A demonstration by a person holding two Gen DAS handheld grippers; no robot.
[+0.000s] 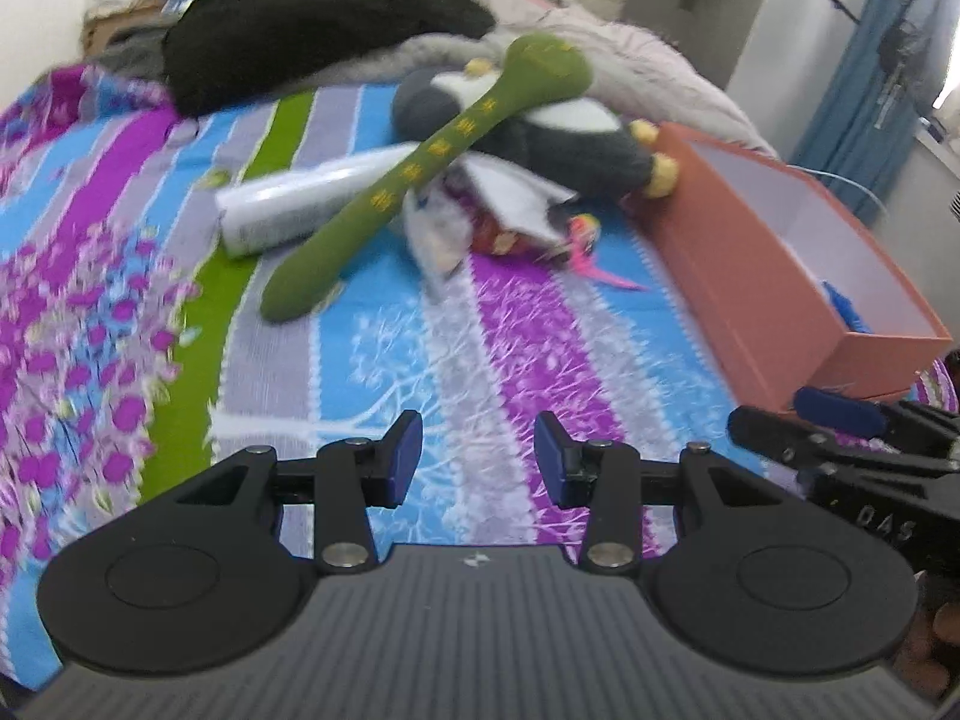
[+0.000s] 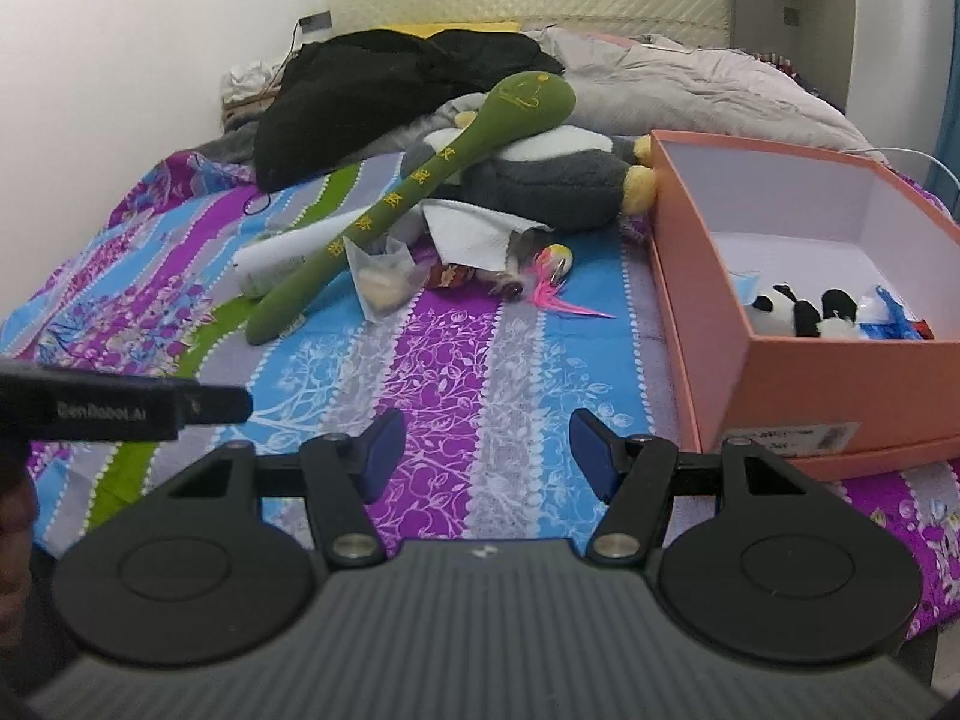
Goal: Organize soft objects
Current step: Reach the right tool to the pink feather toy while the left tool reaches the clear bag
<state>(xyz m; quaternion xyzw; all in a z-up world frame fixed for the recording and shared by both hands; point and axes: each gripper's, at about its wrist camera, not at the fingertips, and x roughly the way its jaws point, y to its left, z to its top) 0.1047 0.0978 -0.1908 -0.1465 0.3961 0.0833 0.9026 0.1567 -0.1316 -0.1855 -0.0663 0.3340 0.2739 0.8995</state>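
Nearest, the left gripper (image 1: 477, 459) and the right gripper (image 2: 480, 456) both hang over the striped bedspread (image 2: 432, 372) close to the bed's near edge, fingers apart on each and nothing between them.

Toward the middle of the bed lies the clutter: a long green plush snake (image 2: 384, 210) stretched diagonally, its tail nearest and its head propped on a grey-and-white plush penguin (image 2: 540, 180). A white bottle (image 2: 276, 264) lies under the snake's body, and a crumpled bag (image 2: 381, 285) and a pink feathered toy (image 2: 555, 276) sit beside it. The snake looks light and floppy (it will likely sag at both ends), so a pinch at mid-body seems the best hold.

Along the bed's right edge, the open orange box (image 2: 696, 324) holds a small plush panda (image 2: 798, 312) and some blue bits.

Farthest, black clothing (image 2: 372, 96) is heaped before the headboard.
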